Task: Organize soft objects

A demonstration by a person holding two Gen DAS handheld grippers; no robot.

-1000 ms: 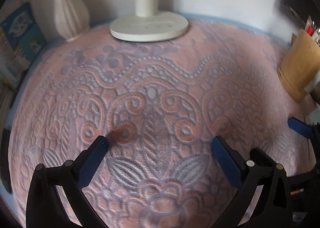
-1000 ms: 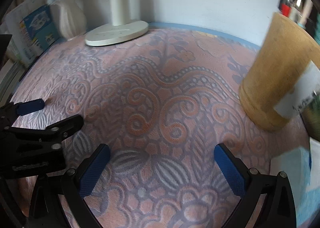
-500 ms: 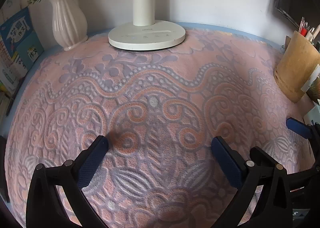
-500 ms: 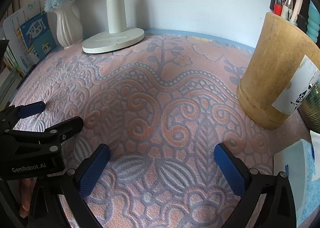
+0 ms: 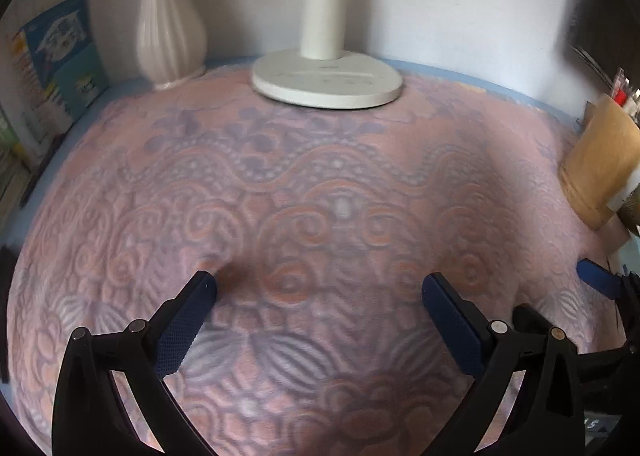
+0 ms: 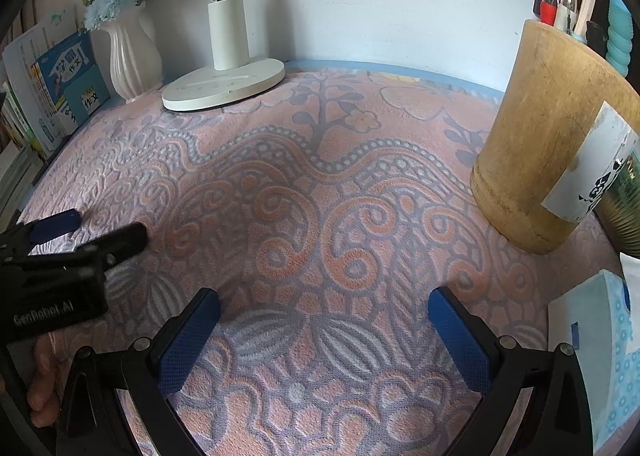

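A pink and orange patterned towel lies spread flat over the desk; it also fills the right wrist view. My left gripper is open and empty, just above the towel's near middle. My right gripper is open and empty, low over the towel to the right of the left one. The left gripper shows at the left edge of the right wrist view. One blue fingertip of the right gripper shows at the right edge of the left wrist view.
A white lamp base and a white vase stand at the back. Books lean at the left. A wooden pen holder and a tissue box stand at the right.
Both views have tilted up and drawn back a little, so more of the lamp, vase and pen holder shows. Both grippers stay open and empty over the towel.
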